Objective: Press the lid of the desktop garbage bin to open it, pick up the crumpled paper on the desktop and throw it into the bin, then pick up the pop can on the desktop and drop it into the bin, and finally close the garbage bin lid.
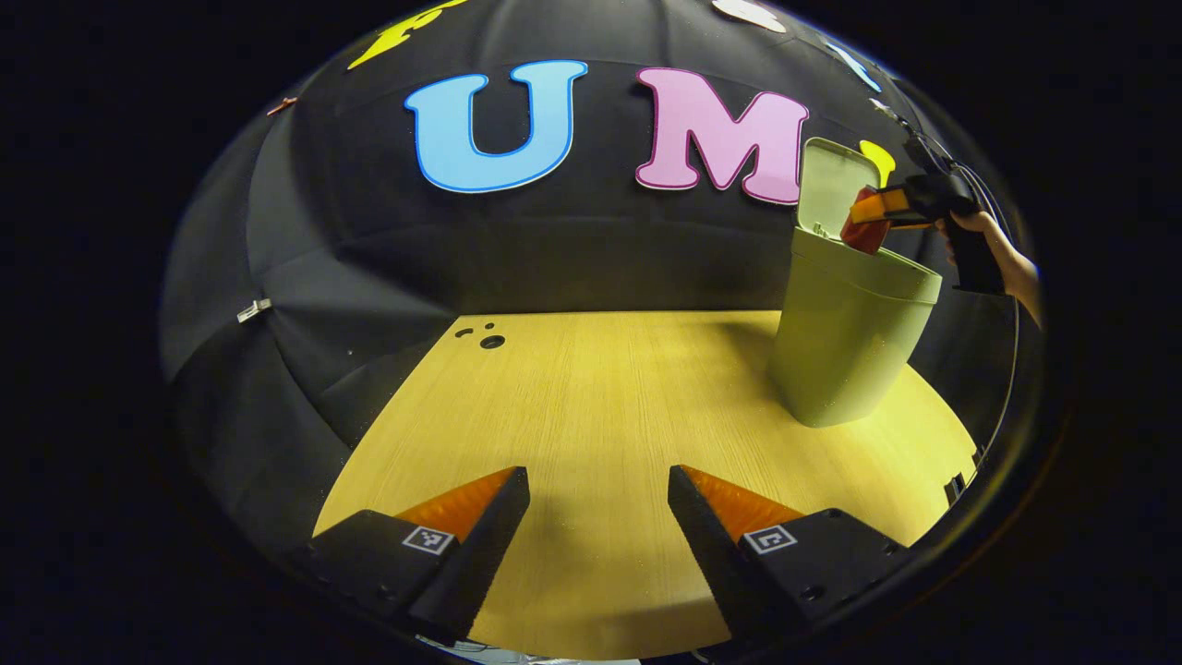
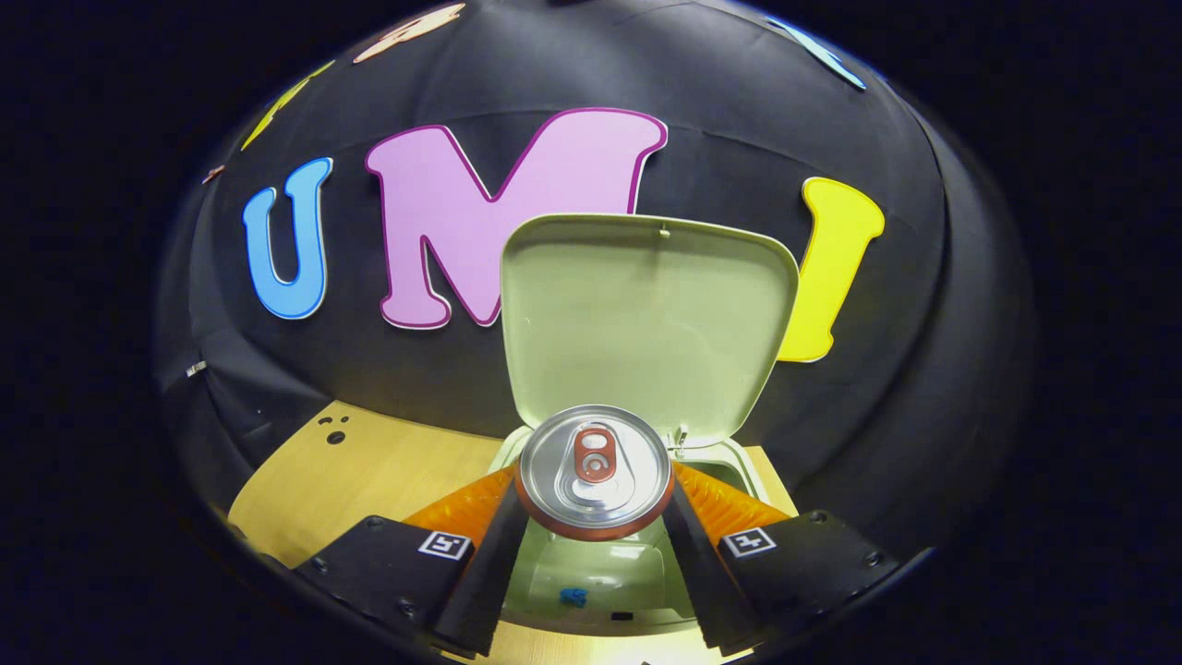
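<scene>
Bare tabletop (image 1: 591, 397) beneath left gripper (image 1: 598, 489), jaws released; right gripper (image 2: 596, 517) jaws grasping pop can (image 2: 596, 471) over bin (image 2: 646, 314) rim.

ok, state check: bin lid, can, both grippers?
bin lid: open, standing upright behind the opening
garbage bin: upright on the desktop
pop can: held over the open bin, its top facing the camera, not yet dropped
right gripper: shut on the pop can
left gripper: open, holding nothing, over the desktop
</scene>
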Tool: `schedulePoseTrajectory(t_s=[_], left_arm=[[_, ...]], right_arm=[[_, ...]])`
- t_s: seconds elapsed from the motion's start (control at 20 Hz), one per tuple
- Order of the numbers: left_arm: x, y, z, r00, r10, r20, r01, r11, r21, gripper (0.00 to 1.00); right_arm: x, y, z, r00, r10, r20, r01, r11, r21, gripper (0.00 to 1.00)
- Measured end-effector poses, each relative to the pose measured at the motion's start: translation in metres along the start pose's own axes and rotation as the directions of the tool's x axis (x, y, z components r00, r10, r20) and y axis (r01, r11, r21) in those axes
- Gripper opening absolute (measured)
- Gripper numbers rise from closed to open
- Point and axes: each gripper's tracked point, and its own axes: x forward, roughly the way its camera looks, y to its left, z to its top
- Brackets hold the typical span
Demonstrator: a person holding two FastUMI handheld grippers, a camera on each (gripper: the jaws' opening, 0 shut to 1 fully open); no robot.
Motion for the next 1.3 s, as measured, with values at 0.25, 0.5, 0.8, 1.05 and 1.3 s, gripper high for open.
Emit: schedulePoseTrajectory(t_s=[0.25,0.5,0.8,1.05,1.3], left_arm=[[0.002,-0.001,0.002,1.000,-0.001,0.006,0.001,1.000,0.010,0.98],[0.000,0.001,-0.003,1.000,0.003,-0.001,-0.003,1.000,0.003,0.98],[-0.001,0.003,-0.006,1.000,0.002,-0.003,-0.003,1.000,-0.009,0.98],[-0.007,0.005,-0.011,1.000,0.021,-0.010,-0.021,1.000,-0.023,0.98],[-0.015,-0.002,-0.019,0.995,0.098,-0.031,-0.101,0.992,-0.073,0.98]], right_arm=[[0.000,-0.002,0.006,1.000,-0.019,0.018,0.019,1.000,0.008,0.93],[-0.012,-0.005,0.029,0.997,-0.023,0.070,0.021,0.999,0.037,0.98],[-0.033,-0.009,0.083,0.984,-0.029,0.176,0.015,0.996,0.085,0.98],[-0.046,-0.016,0.142,0.958,-0.034,0.286,-0.008,0.989,0.144,0.97],[-0.033,-0.024,0.173,0.945,-0.012,0.328,-0.047,0.984,0.171,0.97]])
